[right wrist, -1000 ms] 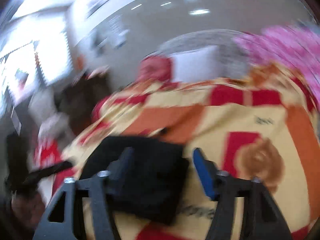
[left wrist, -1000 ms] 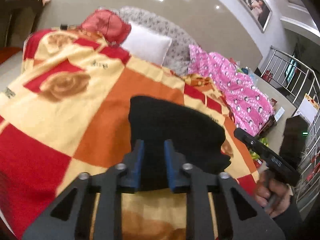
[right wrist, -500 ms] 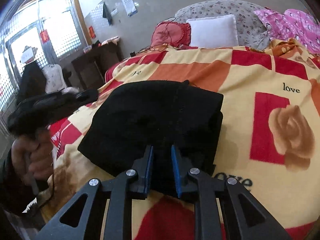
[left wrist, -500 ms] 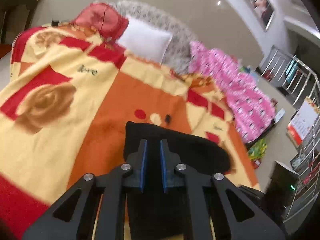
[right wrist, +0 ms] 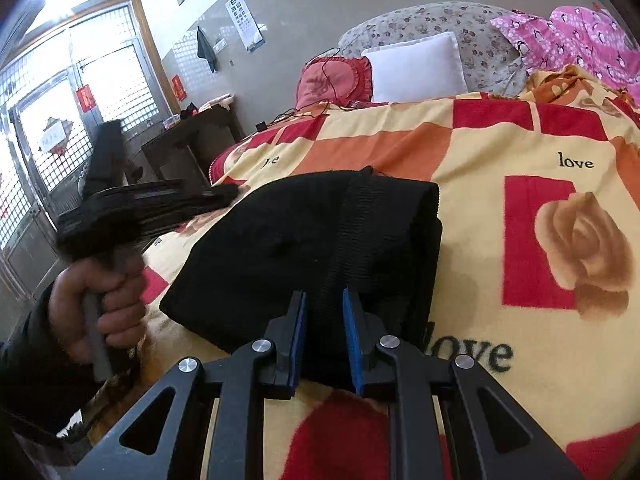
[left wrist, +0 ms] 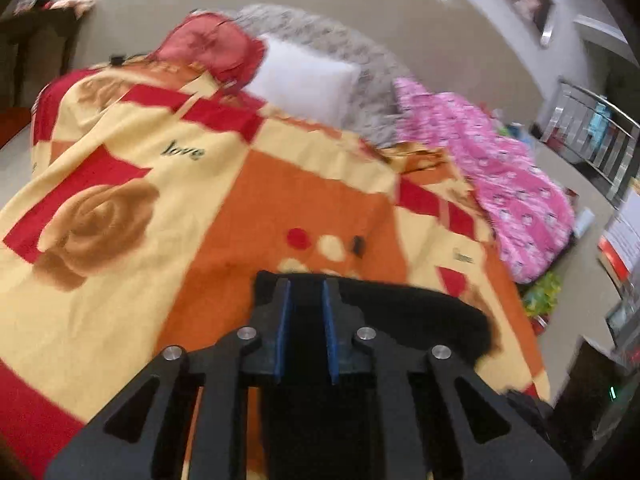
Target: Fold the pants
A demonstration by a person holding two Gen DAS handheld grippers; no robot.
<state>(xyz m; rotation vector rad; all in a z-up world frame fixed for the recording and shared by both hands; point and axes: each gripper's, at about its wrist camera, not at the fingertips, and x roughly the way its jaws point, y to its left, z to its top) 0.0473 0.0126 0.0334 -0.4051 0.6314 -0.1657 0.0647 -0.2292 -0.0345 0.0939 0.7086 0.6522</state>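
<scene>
The black pants [right wrist: 304, 248] lie folded into a thick bundle on the patterned blanket [right wrist: 520, 152]. My right gripper [right wrist: 324, 300] is shut on the near edge of the pants, its blue pads pinching a ribbed band. My left gripper [left wrist: 306, 292] is shut on the pants [left wrist: 412, 312] at their left end. In the right wrist view the left gripper [right wrist: 216, 194] shows, blurred, beside the pants with the hand gripping its handle.
A red cushion [right wrist: 334, 76], a white pillow [right wrist: 416, 66] and a floral bolster [right wrist: 428, 24] lie at the bed's head. A pink quilt [left wrist: 500, 176] covers the bed's right side. A dark table [right wrist: 188, 140] stands by the bed; a metal railing [left wrist: 592, 136] is at right.
The right gripper went from open beside the pants to shut on their near edge. The left gripper, shut on the pants, has pushed forward over the blanket.
</scene>
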